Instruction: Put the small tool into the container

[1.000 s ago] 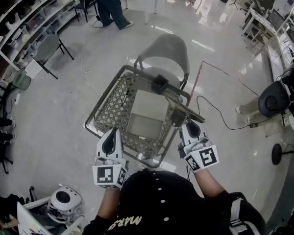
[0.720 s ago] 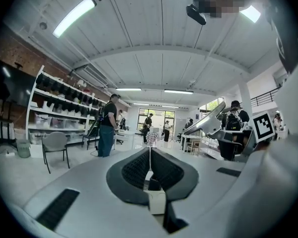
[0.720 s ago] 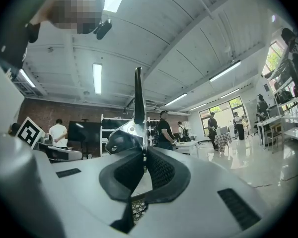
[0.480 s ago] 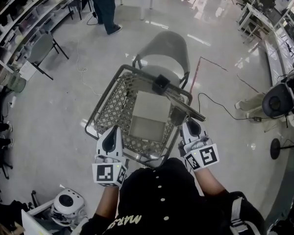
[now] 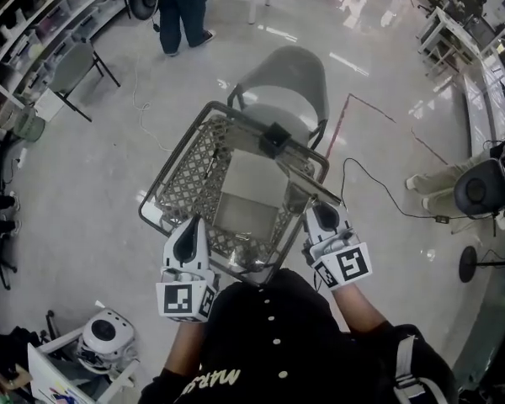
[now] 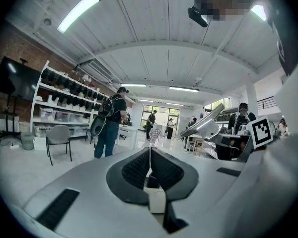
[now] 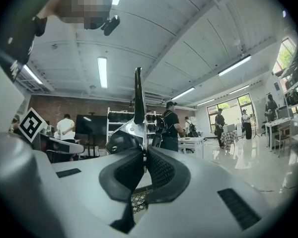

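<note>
A wire mesh basket (image 5: pixel 178 188) with a flat pale bottom rests on a grey chair (image 5: pixel 286 78) in front of me. My right gripper (image 5: pixel 322 213) hangs at the basket's near right corner, shut on a small metal tool (image 5: pixel 310 185) whose flat silver blade lies across the right rim. In the right gripper view the tool (image 7: pixel 138 98) stands edge-on, straight up out of the gripper (image 7: pixel 144 165). My left gripper (image 5: pixel 189 236) hovers at the basket's near left edge, shut and empty (image 6: pixel 150 170). From the left gripper view the tool (image 6: pixel 208 127) shows at the right.
A person (image 5: pixel 183 7) stands beyond the chair at the top left. A folding chair (image 5: pixel 71 70) and shelves line the left. A white device (image 5: pixel 105 337) sits on the floor at my lower left. A black cable (image 5: pixel 379 192) and equipment (image 5: pixel 484 183) lie to the right.
The right gripper with the tool has shifted slightly left and up along the basket's right rim. The left gripper has hardly moved. The person in the background has stepped nearer.
</note>
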`<state>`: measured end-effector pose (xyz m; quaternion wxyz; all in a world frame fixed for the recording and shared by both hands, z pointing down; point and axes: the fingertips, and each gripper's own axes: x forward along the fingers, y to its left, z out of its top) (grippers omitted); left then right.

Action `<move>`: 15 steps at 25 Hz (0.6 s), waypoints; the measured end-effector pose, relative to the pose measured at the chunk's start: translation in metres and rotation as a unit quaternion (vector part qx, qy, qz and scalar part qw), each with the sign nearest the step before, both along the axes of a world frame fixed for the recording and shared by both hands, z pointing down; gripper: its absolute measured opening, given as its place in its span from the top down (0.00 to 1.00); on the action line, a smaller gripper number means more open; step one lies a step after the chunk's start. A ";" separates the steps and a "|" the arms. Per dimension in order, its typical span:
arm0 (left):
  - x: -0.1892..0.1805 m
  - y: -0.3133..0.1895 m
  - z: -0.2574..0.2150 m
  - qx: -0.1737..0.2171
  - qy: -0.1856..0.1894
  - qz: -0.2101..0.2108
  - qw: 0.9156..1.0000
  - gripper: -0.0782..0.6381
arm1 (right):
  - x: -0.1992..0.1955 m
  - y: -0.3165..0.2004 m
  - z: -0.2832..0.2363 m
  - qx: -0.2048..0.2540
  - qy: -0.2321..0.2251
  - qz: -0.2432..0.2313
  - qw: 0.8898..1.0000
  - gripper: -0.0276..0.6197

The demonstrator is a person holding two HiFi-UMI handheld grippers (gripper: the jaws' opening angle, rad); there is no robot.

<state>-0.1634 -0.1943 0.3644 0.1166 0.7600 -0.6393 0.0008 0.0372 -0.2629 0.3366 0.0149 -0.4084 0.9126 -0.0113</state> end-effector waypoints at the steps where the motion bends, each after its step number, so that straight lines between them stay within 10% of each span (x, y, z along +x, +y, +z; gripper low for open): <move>1: 0.004 0.000 0.000 0.000 0.000 -0.002 1.000 0.85 | 0.001 -0.002 0.001 0.001 0.004 -0.007 1.000 0.93; 15: 0.023 0.014 0.028 -0.046 -0.009 -0.014 0.999 0.85 | -0.032 -0.027 0.075 0.008 0.108 -0.105 0.989 0.93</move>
